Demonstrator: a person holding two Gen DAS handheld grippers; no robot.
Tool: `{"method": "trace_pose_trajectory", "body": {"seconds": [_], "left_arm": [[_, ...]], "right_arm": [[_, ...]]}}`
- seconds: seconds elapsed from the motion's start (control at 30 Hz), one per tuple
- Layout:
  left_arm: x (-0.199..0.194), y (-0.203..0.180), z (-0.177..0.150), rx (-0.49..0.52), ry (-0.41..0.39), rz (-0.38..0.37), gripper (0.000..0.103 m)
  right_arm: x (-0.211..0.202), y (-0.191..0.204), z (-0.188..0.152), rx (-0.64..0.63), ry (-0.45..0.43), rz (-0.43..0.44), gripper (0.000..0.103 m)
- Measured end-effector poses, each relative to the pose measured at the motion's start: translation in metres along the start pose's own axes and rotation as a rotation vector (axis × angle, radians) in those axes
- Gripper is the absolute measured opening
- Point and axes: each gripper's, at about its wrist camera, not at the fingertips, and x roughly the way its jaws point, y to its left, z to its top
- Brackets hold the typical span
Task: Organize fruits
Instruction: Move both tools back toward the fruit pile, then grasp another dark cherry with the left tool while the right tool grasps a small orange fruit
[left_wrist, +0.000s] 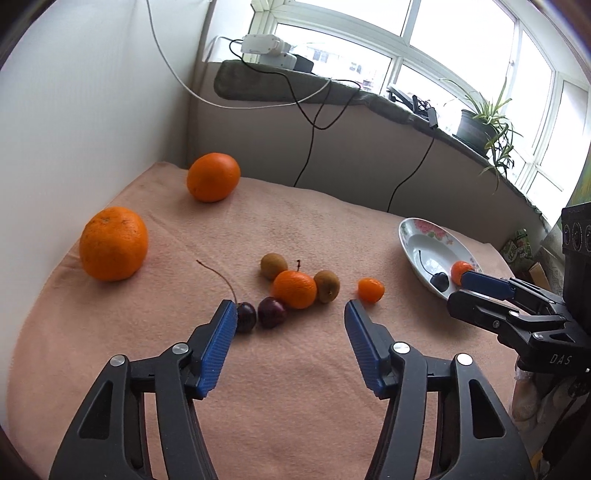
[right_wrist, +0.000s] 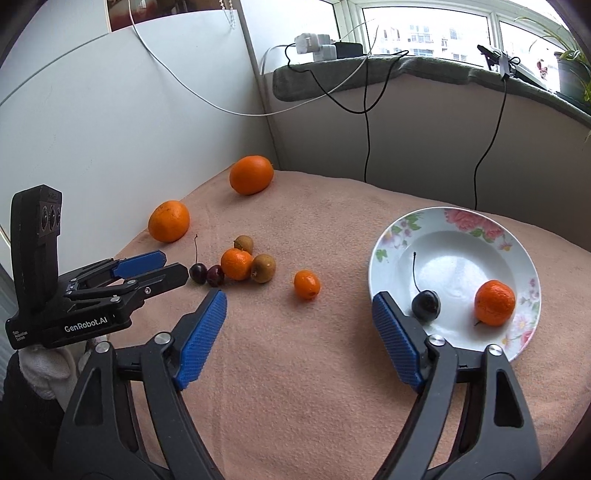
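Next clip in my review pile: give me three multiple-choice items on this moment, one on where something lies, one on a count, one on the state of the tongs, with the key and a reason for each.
1. Where does the cherry with the curved stem lie?
A. in the flowered plate
B. on the windowsill
C. on top of a large orange

2. How many fruits lie in the plate?
A. none
B. two
C. five

3. How do the right tongs stand?
A. shut on a kiwi
B. shut on nothing
C. open, holding nothing

Key:
1 A: the dark cherry rests inside the plate.
2 B: only that cherry and a small mandarin lie there; the other fruits remain on the pink cloth.
3 C: the right tongs have blue pads spread wide with nothing between them; the left tongs are open too, near two cherries.
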Motion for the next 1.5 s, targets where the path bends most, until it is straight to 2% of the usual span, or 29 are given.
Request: {"method": "trace_pose_trajectory", "body": {"seconds": [0.07, 0.17, 0.33, 0.47, 0.87, 1.33, 1.5], "left_arm": [[0.002, 0.009, -0.004, -0.004, 0.016, 0.024, 0.047], [0.006, 0.019, -0.007, -0.023, 0.035, 0.026, 0.040], [0.015, 0.030, -0.008, -0.036, 0.060, 0.024, 0.035], [0.021, 0.037, -0.008, -0.048, 0.079, 0.019, 0.032], [0.034, 0.044, -0.005, -0.071, 0.105, -0.005, 0.026], [0.045, 0.041, -0.002, -0.068, 0.132, -0.020, 0.026], [0.048, 0.038, -0.001, -0.049, 0.141, -0.020, 0.026]], "right_arm": [[0.010, 0.001, -0.001, 0.003, 0.027, -0.003, 0.068], [0.025, 0.001, -0.003, 0.016, 0.067, 0.006, 0.055], [0.041, 0.002, -0.003, 0.016, 0.093, 0.004, 0.052], [0.053, 0.001, -0.001, 0.016, 0.108, -0.009, 0.043], [0.078, -0.004, 0.004, 0.024, 0.136, -0.032, 0.039], [0.093, 0.004, 0.006, -0.028, 0.151, -0.057, 0.038], [0.099, 0.007, 0.009, -0.043, 0.158, -0.083, 0.033]]}}
